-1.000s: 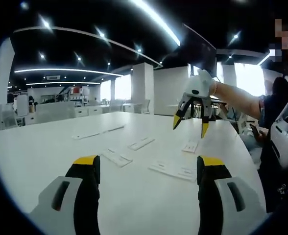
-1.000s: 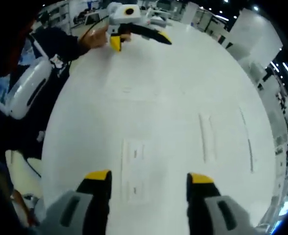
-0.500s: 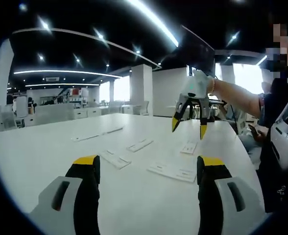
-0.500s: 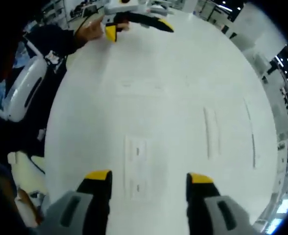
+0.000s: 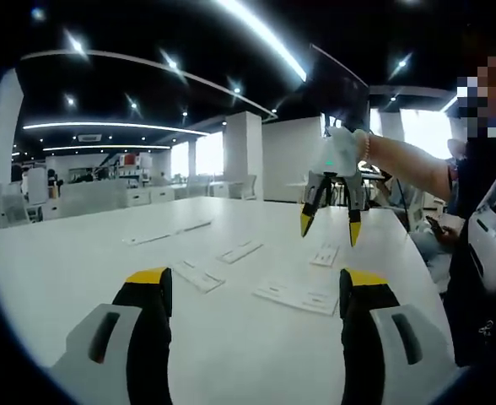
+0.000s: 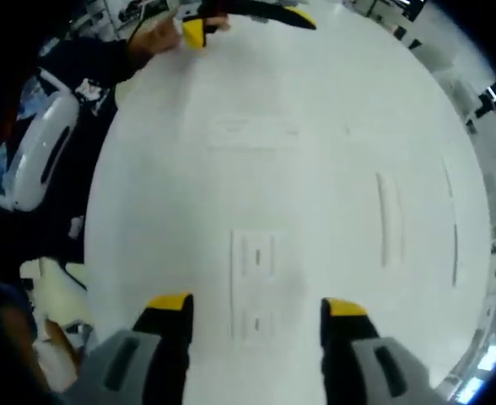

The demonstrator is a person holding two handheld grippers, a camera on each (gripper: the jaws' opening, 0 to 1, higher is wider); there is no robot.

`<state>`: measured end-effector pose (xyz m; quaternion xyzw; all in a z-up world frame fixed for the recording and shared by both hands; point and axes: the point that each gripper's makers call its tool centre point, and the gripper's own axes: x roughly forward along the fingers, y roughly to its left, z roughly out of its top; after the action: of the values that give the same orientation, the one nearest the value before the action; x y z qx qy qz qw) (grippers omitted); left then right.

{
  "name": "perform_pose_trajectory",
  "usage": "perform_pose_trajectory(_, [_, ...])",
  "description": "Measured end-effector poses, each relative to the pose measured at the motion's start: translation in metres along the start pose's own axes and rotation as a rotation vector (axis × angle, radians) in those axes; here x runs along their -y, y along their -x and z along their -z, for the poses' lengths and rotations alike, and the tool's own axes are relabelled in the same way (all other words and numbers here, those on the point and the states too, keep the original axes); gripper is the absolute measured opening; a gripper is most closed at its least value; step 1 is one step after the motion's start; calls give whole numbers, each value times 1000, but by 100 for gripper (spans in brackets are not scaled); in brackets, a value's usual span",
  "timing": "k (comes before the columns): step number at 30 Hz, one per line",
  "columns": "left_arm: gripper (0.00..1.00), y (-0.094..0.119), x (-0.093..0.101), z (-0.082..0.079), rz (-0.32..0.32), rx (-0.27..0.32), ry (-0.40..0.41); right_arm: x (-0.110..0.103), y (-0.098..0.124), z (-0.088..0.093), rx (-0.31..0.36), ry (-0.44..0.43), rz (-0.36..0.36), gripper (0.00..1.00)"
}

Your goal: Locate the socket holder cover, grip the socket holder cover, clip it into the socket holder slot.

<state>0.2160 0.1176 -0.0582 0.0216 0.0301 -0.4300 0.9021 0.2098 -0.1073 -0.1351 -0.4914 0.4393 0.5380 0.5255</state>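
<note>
Currently both tools spread wide, nothing pinched. Left tool (image 5: 256, 283) sits low over the white worktop (image 5: 79, 253), jaws well apart; also seen at the far worktop edge in right gripper view (image 6: 246, 15), held by a hand (image 6: 159, 35).

Right tool (image 6: 252, 308) points down at the worktop, jaws straddling a flat white socket plate (image 6: 255, 285) w/ two slot groups, not touching it. In left gripper view the right tool (image 5: 330, 224) hangs above the worktop, tips pointing down, just above a small white plate (image 5: 326, 254).

Other white parts relative to the socket plate: long narrow strip (image 6: 389, 218) off to its right, thinner strip (image 6: 455, 249) beyond that, faint flat piece (image 6: 252, 132) past it toward the left tool. Can't tell which one is the cover, all white on white.
</note>
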Motion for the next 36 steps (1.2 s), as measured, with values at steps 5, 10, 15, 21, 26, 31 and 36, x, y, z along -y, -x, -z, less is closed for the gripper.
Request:
perform_pose_trajectory(5, [81,0,-1,1,-3,-3,2,-3,-7,4,-34,5,-17,60])
perform_pose_trajectory(10, [81,0,0,1,1,-2,-2,-5,-8,5,-53,20,-39,57])
perform_pose_trajectory(15, [81,-1,-1,2,0,-9,4,-3,-8,5,-58,12,-40,53])
perform_pose_trajectory(21, [81,-1,1,2,4,-10,-2,-3,-10,4,-70,23,-46,52])
perform_pose_trajectory(26, [81,0,1,0,1,-7,-2,-3,-11,3,-74,31,-53,49])
perform_pose_trajectory(31, [81,0,1,0,3,-8,-3,-3,-11,2,-74,42,-57,43])
perform_pose_trajectory(36, [81,0,1,-1,3,-7,-3,-3,-12,0,-75,49,-62,42])
